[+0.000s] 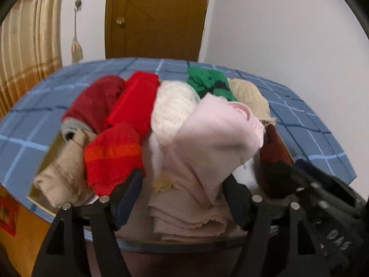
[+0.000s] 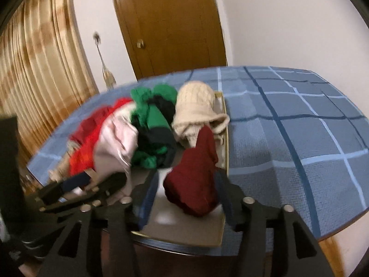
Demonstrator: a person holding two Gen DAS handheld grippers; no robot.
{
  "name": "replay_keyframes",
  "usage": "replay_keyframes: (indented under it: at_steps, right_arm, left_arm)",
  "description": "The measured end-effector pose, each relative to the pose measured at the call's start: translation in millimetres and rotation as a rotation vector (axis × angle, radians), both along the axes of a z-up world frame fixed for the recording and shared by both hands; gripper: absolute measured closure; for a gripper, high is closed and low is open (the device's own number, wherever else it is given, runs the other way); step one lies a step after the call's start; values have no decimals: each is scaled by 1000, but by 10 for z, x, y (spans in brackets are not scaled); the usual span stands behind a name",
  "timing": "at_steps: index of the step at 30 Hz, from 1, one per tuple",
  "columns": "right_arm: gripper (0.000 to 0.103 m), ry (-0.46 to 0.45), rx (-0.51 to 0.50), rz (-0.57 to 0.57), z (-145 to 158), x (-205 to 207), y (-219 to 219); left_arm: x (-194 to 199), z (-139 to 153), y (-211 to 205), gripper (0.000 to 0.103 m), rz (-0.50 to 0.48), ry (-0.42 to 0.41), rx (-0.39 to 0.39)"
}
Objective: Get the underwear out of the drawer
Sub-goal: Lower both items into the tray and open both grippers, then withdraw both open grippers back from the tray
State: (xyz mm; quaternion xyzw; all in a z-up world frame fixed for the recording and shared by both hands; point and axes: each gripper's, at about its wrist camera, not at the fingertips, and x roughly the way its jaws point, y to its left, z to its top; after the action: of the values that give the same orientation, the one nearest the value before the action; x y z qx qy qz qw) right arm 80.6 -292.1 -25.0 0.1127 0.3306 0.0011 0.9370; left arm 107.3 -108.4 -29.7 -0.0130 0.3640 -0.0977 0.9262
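Nearest the left wrist camera, the left gripper [image 1: 182, 196] has its fingers [image 1: 129, 191] spread on either side of a folded pale pink garment [image 1: 207, 147], flanking it without visibly pinching it. The right gripper [image 2: 184, 189] likewise holds its fingers [image 2: 147, 194] apart around a dark red piece of underwear [image 2: 196, 175] standing up at the near right of the drawer [image 2: 224, 138]. The open drawer, sunk beside a blue checked cloth [image 2: 299, 127], is heaped with rolled pieces: bright red [image 1: 131, 106], white knit [image 1: 173, 108], green [image 2: 150, 120] and cream knit [image 2: 196, 101].
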Motion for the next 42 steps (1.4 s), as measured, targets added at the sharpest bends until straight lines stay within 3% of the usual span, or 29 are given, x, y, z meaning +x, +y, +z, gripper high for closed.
replay_keyframes:
  at_steps: [2,4,5,9,14,21,31,42]
  right_arm:
    - [40,-36,15,-18,60,-71,-23]
    - [39,-65,44,-26,127,-130,-52]
    - [39,-86,68,-36,170,-174,-76]
    - [37,-170,162,-81,324,-378,-122]
    - [33,-236,189,-112,410,-607,4]
    - [33,-250,176,-120,417,-758,168]
    - [32,-311,85,-141,434,-1031,403]
    - [23,-360,38,-115,496,-1469,652]
  left_arm:
    - [-59,73,-10,23,-5,-38,28]
    - [-150,173,24,2,11,-87,25]
    - [-218,241,38,0,25,-131,30]
    - [-433,473,37,0,12,-262,91]
    - [-534,567,154,0,35,-260,77]
    - [-709,517,285,0,64,-250,93]
    - [-987,466,443,0,49,-268,100]
    - [-1344,473,643,0,61,-283,99]
